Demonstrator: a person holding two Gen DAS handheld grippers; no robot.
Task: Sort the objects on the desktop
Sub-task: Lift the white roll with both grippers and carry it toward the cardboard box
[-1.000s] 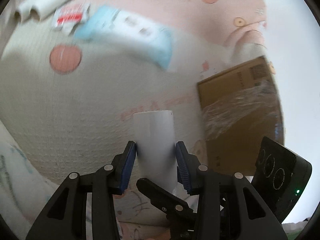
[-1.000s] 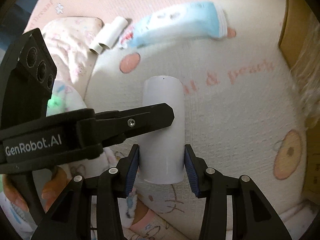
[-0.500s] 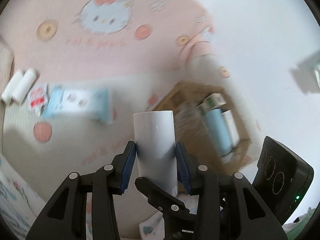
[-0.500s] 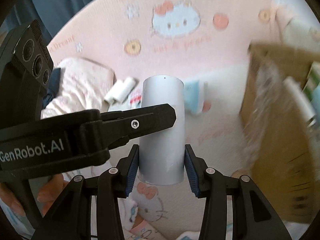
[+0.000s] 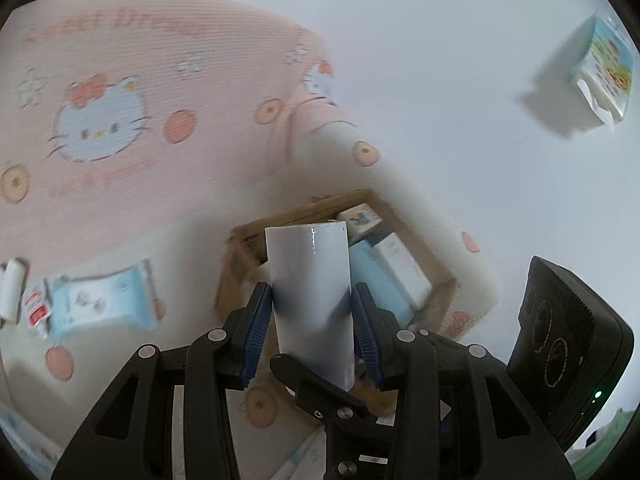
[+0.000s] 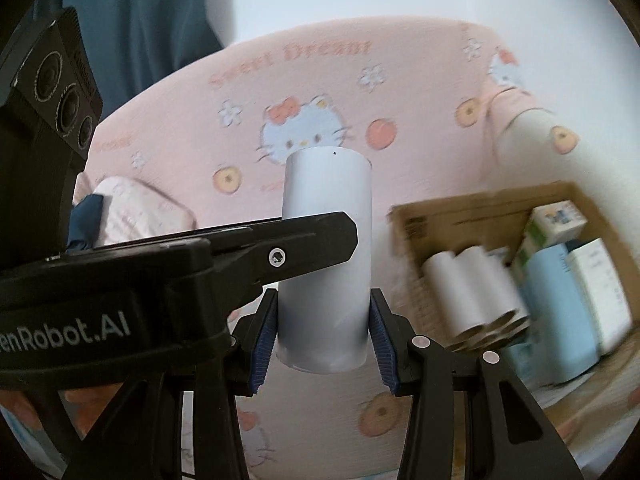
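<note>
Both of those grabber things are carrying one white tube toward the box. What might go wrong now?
1. Both the left gripper and the right gripper pinch the same white tube; uneven pulling might twist it loose.
2. The cardboard box already holds white rolls and cartons, so the tube may not fit.

A cardboard box (image 6: pixel 480 216) holding paper rolls (image 6: pixel 472 292) is sitting on the blanket (image 6: pixel 328 68), wet-wipes pack (image 5: pixel 100 300) lying left.
</note>
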